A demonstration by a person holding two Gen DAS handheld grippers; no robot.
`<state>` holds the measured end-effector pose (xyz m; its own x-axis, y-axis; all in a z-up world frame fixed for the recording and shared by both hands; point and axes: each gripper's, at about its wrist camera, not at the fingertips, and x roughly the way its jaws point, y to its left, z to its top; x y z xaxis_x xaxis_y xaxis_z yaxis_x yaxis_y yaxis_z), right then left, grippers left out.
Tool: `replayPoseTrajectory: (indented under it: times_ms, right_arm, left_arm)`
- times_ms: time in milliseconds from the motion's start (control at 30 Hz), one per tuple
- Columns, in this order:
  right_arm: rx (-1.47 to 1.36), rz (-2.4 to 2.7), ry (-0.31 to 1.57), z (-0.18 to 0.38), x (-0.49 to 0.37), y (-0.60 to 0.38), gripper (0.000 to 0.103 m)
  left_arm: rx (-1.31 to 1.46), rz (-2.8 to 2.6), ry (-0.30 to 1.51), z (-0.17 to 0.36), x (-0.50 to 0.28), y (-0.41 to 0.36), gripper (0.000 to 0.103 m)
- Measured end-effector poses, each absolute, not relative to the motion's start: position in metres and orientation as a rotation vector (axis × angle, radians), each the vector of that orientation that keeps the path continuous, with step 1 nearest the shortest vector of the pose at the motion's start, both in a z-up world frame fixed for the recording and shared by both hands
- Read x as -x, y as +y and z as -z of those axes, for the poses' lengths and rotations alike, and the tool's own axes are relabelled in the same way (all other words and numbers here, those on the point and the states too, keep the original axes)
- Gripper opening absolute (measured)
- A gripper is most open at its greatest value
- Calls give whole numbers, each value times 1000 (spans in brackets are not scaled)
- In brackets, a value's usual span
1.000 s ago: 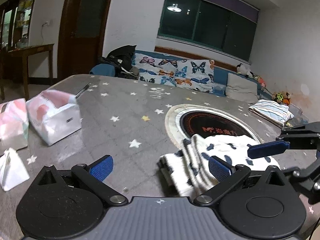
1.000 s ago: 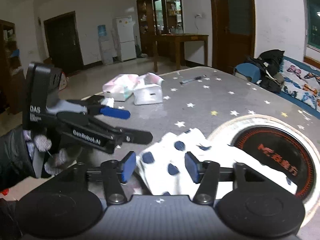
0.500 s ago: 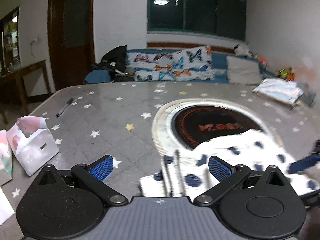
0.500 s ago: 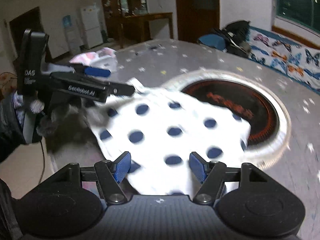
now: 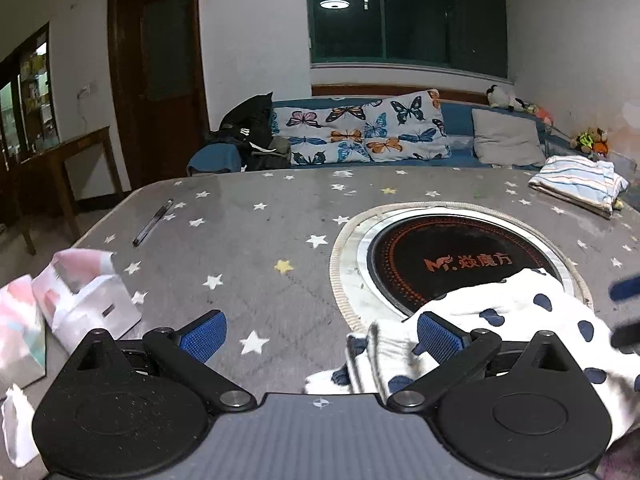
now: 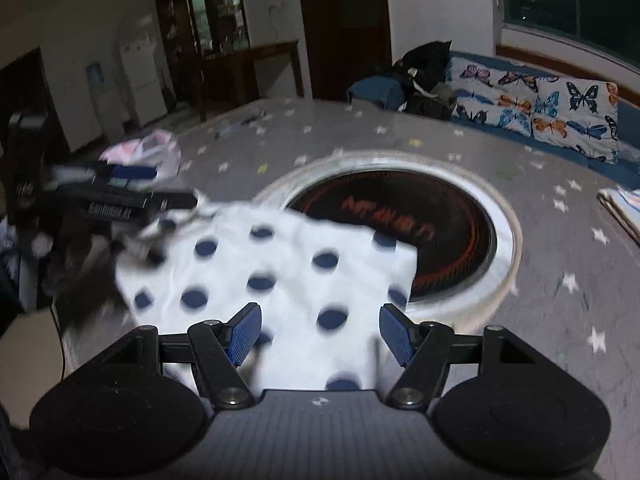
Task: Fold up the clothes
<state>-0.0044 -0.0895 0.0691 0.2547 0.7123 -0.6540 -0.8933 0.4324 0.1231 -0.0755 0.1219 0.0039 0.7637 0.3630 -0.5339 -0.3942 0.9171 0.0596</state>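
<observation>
In the left wrist view, the left gripper (image 5: pixel 320 334) stands with its jaws spread wide and nothing between them; only star-printed table cover (image 5: pixel 256 216) shows through the gap. The white garment with dark blue dots (image 5: pixel 516 312) lies bunched just beyond and under the gripper's right finger, its far edge draped over the rim of the round black cooktop (image 5: pixel 460 260) set in the table. A striped folded cloth (image 5: pixel 576 184) rests well apart at the far right corner; pink-and-white tissue packs (image 5: pixel 80 300) sit to the left; a pen (image 5: pixel 154 222) lies farther back.

In the right wrist view, the right gripper (image 6: pixel 320 334) also has its jaws spread, and the dotted garment (image 6: pixel 280 264) lies spread below and between them, not pinched. The left gripper (image 6: pixel 120 200) appears blurred at the garment's left corner; whether it touches the cloth cannot be told.

The risks, as a judgement: the garment overhangs the cooktop's recess, so a fold pressed there could crease unevenly; a closing jaw might catch several bunched layers at once, or only one, dragging the fold askew; the blur suggests quick motion, which could miss an edge.

Only the right view shows the garment's broad flat face; only the left view shows its ribbed, striped edge heaped by the finger.
</observation>
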Motion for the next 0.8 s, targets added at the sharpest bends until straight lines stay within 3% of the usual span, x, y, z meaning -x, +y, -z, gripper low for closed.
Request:
replayPoseTrajectory:
  times_ms: [367,800]
  right_arm:
    - [237,-1106,809,-45,-45,-37,52]
    - [321,-1161,755,-67,-8,-72,51]
  left_arm:
    - [42,-419,638,17,64,133,103]
    - [13,-391,601,1,79,115,103]
